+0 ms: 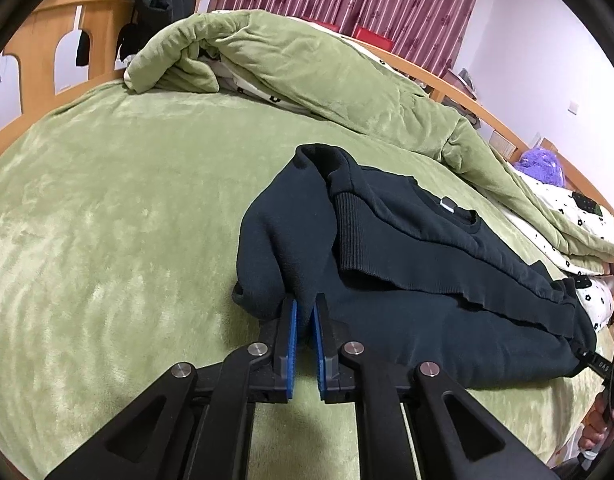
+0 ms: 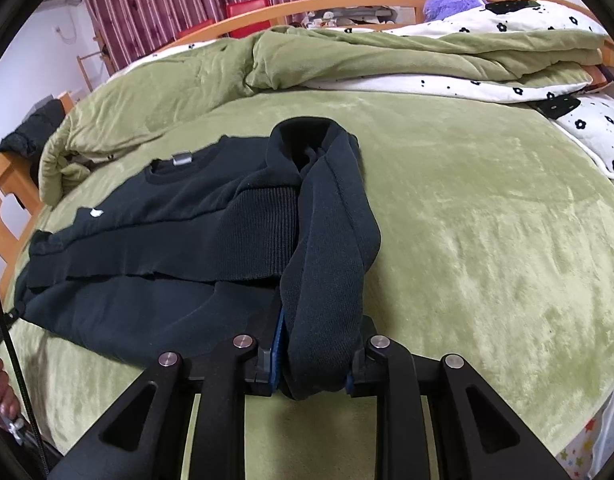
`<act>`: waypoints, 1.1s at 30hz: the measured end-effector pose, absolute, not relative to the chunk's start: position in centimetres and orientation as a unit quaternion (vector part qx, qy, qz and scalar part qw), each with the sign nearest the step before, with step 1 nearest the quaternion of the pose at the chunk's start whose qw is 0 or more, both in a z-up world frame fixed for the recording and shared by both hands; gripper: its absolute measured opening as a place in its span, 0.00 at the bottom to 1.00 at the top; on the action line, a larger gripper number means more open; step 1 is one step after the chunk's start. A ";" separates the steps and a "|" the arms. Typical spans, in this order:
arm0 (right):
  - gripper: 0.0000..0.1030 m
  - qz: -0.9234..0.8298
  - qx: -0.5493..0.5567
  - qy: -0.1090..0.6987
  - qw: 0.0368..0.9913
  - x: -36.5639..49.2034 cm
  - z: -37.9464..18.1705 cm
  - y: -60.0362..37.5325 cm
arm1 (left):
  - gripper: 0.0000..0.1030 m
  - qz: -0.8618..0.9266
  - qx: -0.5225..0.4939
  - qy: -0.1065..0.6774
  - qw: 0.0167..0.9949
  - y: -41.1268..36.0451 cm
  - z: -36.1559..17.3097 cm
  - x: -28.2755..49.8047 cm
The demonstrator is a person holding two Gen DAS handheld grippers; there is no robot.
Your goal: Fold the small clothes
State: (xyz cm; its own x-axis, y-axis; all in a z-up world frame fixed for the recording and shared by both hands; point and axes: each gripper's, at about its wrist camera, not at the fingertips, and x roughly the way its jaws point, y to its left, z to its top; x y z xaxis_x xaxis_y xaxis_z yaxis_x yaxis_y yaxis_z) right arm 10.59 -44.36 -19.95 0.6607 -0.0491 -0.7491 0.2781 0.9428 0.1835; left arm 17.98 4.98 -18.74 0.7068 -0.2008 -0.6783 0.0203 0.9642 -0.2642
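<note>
Dark teal fleece sweatshirt (image 1: 387, 240) lies half-folded on the green plush bedspread (image 1: 107, 200). Left gripper (image 1: 305, 312) pinches its fabric edge; right gripper (image 2: 319, 344) clamps a bunched sleeve.

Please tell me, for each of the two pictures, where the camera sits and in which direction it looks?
Left wrist view: sits on the left gripper, looks down along it at the dark blue-green sweatshirt on the green plush bedcover; a hand shows lower right.
Right wrist view: sits on the right gripper, shut on a sleeve, facing the maroon striped curtain.
Both views share sweatshirt, bedcover and curtain.
</note>
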 end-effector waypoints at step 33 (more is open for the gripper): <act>0.24 -0.109 0.150 0.436 0.880 15.5 -23.5 -45.1 | 0.20 -0.036 -0.094 0.402 0.910 3.1 -22.3 22.9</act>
State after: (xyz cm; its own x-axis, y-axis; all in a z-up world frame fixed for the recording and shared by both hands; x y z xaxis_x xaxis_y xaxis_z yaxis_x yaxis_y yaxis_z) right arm 15.53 -45.14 -23.48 0.5953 -0.0604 -0.8012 0.3230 0.9310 0.1698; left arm 22.95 3.14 -22.26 0.6748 -0.1408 -0.7245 -0.0106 0.9797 -0.2003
